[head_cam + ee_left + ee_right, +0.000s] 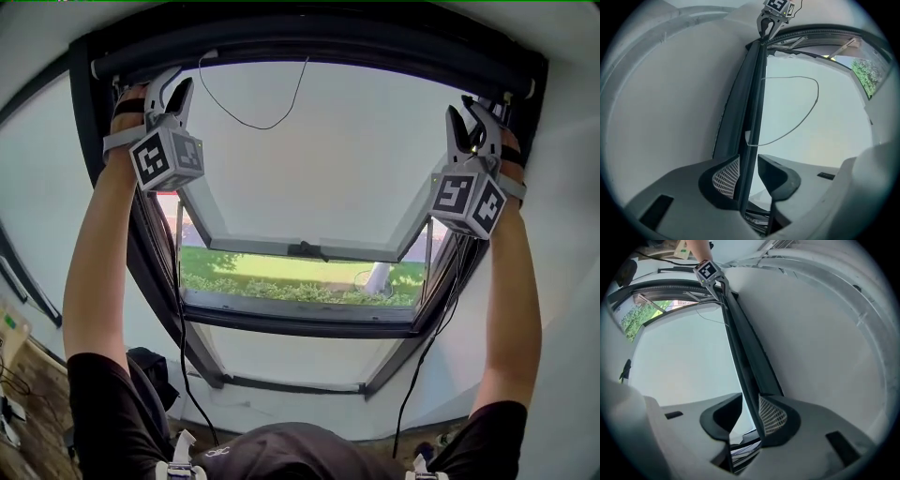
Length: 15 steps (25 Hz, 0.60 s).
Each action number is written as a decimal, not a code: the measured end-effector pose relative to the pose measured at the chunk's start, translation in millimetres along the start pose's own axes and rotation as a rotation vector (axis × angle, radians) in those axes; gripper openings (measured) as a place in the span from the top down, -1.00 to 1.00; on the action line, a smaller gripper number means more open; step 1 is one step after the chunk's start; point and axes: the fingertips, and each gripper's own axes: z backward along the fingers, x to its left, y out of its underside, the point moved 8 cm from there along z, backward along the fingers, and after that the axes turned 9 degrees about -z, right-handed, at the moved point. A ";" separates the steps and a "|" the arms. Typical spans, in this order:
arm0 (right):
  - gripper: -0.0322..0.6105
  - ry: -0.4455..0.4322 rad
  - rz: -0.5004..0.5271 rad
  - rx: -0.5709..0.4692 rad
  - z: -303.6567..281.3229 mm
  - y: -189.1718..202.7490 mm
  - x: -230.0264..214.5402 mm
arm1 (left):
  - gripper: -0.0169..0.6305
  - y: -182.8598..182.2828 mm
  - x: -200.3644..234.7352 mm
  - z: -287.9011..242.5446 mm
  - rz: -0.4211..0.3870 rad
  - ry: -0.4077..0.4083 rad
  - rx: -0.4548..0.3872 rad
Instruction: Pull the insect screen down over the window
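Screen [309, 49] rolled up at the top of the window [309, 178], none of it drawn over the opening yet. Step in hand, by the look of it: taking hold of its dark bar [752, 108] at both ends.

Left gripper [172, 86] up at the left end, jaws spread astride the bar, one pad against it and the other clear. Right gripper [473, 112] at the right end, likewise spread, mesh pad touching the bar and the opposite jaw apart from it. No firm pinch on either side.

Next, probably: close both on the bar, then draw down evenly, keeping it level so that neither end binds in the frame.

Given by the head view alone: the whole window at once, sash tilted open, both grippers at about the same height. Given by the gripper views alone: the sliver of light beside each free jaw, and the bar's full run to the other gripper at its far end. Thin cord [253, 117] looping from the bar, plain in the head and left gripper views, faint in the right.
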 end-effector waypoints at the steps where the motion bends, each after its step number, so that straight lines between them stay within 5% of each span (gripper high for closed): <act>1: 0.55 -0.009 0.009 0.015 -6.0 1.4 -1.7 | 0.56 2.7 1.2 -5.2 -0.003 0.025 0.012; 11: 0.53 -0.092 0.056 0.129 -44.8 5.9 -13.6 | 0.52 14.8 -0.3 -34.5 -0.166 0.165 0.070; 15: 0.51 -0.135 0.070 0.159 -54.8 3.9 -10.8 | 0.52 19.4 -1.8 -40.5 -0.158 0.208 0.088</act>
